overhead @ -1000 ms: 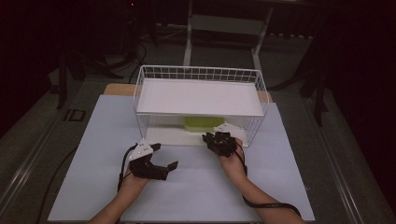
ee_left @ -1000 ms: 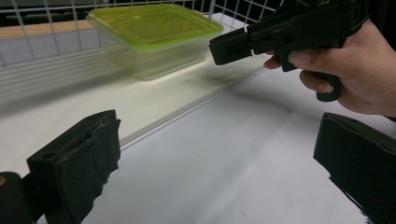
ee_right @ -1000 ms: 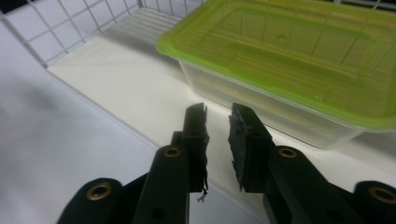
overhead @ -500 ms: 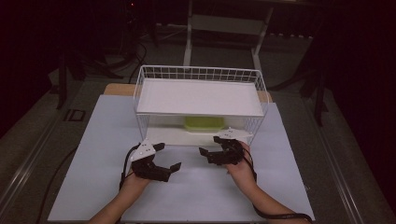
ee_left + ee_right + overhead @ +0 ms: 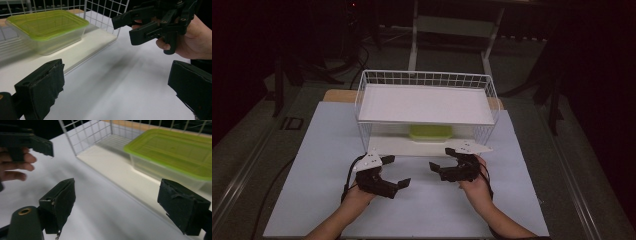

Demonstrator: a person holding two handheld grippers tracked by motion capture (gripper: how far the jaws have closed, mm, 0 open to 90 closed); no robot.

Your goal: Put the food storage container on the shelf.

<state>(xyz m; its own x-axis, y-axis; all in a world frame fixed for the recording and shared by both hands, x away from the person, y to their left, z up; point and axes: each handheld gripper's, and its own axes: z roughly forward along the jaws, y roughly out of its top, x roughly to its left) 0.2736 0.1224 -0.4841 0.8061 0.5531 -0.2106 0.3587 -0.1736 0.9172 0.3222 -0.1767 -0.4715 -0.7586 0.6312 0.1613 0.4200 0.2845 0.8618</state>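
Holding left gripper (image 5: 394, 172) at left, jaws apart, nothing between them. Centre: we see white wire rack (image 5: 427, 79) on white table (image 5: 312, 150), lower shelf carrying clear plastic box (image 5: 430, 133) with green lid, shut, contents not discernible. Right gripper (image 5: 441, 170) at right, just in front of rack; its jaws have just been opening, now wide apart, empty.
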